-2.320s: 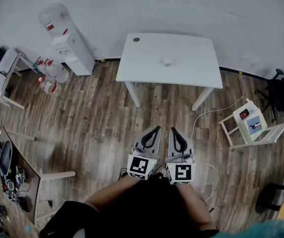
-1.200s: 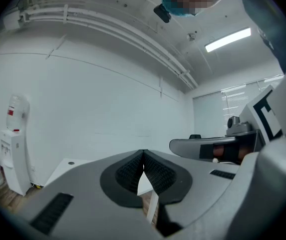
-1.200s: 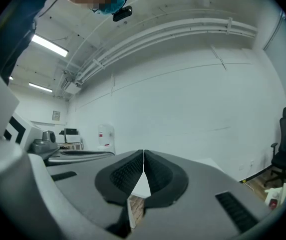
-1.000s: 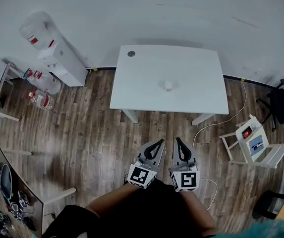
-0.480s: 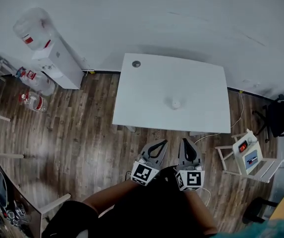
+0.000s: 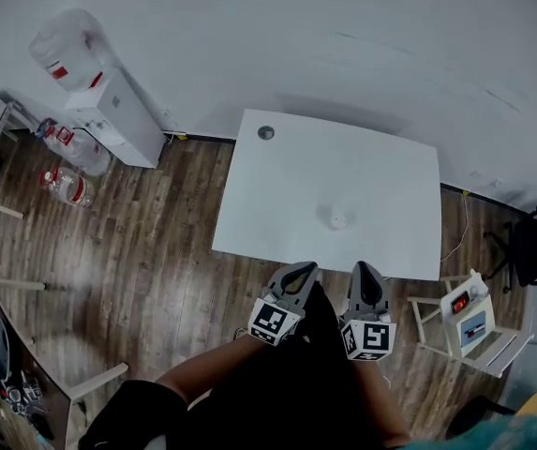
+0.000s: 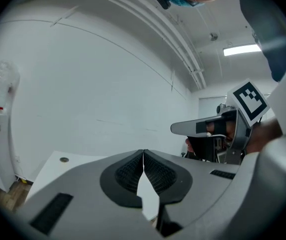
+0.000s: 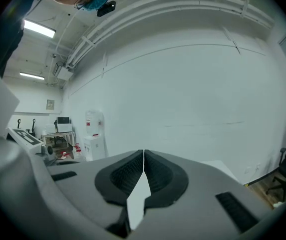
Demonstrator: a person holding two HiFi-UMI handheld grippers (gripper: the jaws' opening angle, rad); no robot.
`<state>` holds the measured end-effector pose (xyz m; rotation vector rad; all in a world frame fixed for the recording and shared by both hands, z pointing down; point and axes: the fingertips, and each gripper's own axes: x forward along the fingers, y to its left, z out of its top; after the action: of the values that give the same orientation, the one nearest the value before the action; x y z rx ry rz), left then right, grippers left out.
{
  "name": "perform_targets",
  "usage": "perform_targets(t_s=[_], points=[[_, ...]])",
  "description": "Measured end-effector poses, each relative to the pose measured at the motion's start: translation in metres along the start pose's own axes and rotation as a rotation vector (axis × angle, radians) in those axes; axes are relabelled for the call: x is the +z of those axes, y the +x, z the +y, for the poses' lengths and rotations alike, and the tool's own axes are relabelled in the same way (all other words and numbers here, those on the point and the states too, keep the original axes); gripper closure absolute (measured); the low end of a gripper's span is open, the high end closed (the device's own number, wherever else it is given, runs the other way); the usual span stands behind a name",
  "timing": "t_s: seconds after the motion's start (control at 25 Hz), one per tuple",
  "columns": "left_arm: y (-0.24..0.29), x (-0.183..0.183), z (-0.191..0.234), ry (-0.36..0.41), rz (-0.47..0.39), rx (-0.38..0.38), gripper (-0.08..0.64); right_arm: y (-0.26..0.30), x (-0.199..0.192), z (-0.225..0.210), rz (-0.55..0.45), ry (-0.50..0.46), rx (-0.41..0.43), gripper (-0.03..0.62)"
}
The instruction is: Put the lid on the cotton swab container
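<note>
Seemingly because nothing is within reach yet, a small dark disc [image 6: 266, 133], perhaps the lid, sits untouched at the white tabletop's [image 6: 277, 204] far left corner. The left claw [image 6: 304, 268] is pressed together and empty, at the near edge. The cotton swab container [image 6: 338, 219] stands ahead, between both claws and well apart from them. The right claw [image 6: 365, 268] is likewise closed on nothing.

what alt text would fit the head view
A person holds the shut, empty left gripper and right gripper at the near edge of a white table. A small white container sits mid-table; a round grey object lies at its far left corner.
</note>
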<state>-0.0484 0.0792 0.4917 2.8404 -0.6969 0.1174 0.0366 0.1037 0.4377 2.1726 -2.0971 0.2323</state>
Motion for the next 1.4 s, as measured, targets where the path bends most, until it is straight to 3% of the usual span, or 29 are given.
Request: perform_targets(t_s=[0.28, 0.56, 0.68, 0.8, 1.04, 1.16, 1.4], points=[[0.059, -0.015, 0.017, 0.03, 0.034, 0.004, 0.548, 0.046, -0.016, -0.052, 0.022, 0.092, 0.038, 0.561], [0.11, -0.053, 0.032, -0.023, 0.097, 0.043, 0.543, 0.092, -0.045, -0.084, 0.11, 0.115, 0.141, 0.561], [0.13, -0.072, 0.036, -0.041, 0.123, 0.019, 0.448, 0.107, -0.052, -0.094, 0.122, 0.102, 0.166, 0.561], [0.152, -0.101, 0.038, -0.036, 0.208, 0.007, 0.396, 0.123, -0.058, -0.11, 0.135, 0.111, 0.184, 0.561], [0.19, -0.143, 0.056, 0.038, 0.319, -0.005, 0.353, 0.161, -0.066, -0.144, 0.146, 0.072, 0.24, 0.561], [0.2, -0.165, 0.059, 0.019, 0.371, -0.04, 0.31, 0.183, -0.072, -0.16, 0.162, 0.04, 0.263, 0.561], [0.199, -0.207, 0.072, 0.05, 0.464, -0.032, 0.279, 0.209, -0.083, -0.153, 0.2, 0.037, 0.334, 0.561]])
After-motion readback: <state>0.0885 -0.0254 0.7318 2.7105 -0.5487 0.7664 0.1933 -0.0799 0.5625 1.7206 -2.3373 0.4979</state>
